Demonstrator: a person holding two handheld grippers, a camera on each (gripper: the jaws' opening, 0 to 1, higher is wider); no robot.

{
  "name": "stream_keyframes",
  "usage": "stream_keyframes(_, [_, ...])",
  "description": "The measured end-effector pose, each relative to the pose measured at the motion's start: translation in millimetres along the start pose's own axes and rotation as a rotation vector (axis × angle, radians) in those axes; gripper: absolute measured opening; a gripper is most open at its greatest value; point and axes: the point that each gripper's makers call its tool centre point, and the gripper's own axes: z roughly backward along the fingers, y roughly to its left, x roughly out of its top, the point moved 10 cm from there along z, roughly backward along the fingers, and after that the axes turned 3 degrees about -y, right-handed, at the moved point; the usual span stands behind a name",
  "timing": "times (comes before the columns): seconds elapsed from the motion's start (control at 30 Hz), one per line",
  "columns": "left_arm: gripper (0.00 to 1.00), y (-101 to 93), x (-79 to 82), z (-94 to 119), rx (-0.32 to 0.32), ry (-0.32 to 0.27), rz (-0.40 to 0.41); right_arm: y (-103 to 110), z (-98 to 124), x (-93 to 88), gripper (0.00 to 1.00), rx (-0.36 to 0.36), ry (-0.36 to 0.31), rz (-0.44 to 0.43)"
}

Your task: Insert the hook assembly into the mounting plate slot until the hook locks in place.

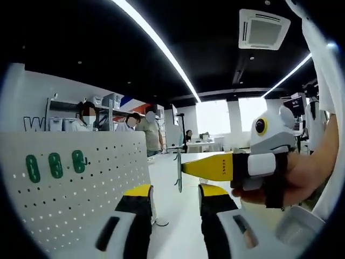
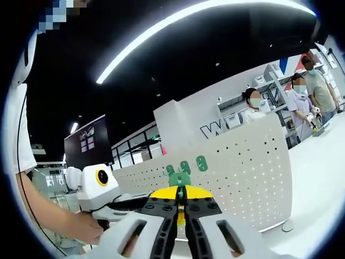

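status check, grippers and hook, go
Left gripper open, empty, beside the pegboard. Right gripper shut on green hook, held up before the pegboard, not yet inserted. Three green hooks already on the board. Nothing in the way.

Black claw [image 1: 175, 208] jaws, yellow tips (white housings); white short sleeve [image 2: 19, 129].

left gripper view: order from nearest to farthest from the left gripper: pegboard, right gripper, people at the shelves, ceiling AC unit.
1. right gripper, just ahead of the left gripper, coming in from the right.
2. pegboard, close on the left.
3. people at the shelves, behind the pegboard.
4. ceiling AC unit, upper right; versus the people, too close to call.
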Motion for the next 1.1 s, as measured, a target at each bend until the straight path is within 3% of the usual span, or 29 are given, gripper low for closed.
stream_keyframes(0.17, [0.62,0.2,-1.9,-1.9,-0.002,0.017,-0.011,-0.6,0.8,-1.0,0.00,0.002,0.004,-0.002])
stream_keyframes(0.43, [0.85,0.6,-5.5,-3.9,0.001,0.030,-0.007,-2.3,2.6,-3.3,0.00,-0.002,0.006,-0.021])
stream_keyframes(0.67, [0.84,0.6,-4.6,-2.6,0.000,0.017,-0.005,-2.8,1.6,-2.5,0.00,-0.005,0.007,-0.015])
stream_keyframes(1.1, [0.82,11.8,-7.1,15.9,0.080,0.019,0.021,-8.0,-14.1,7.4,0.01,-0.025,0.044,0.112])
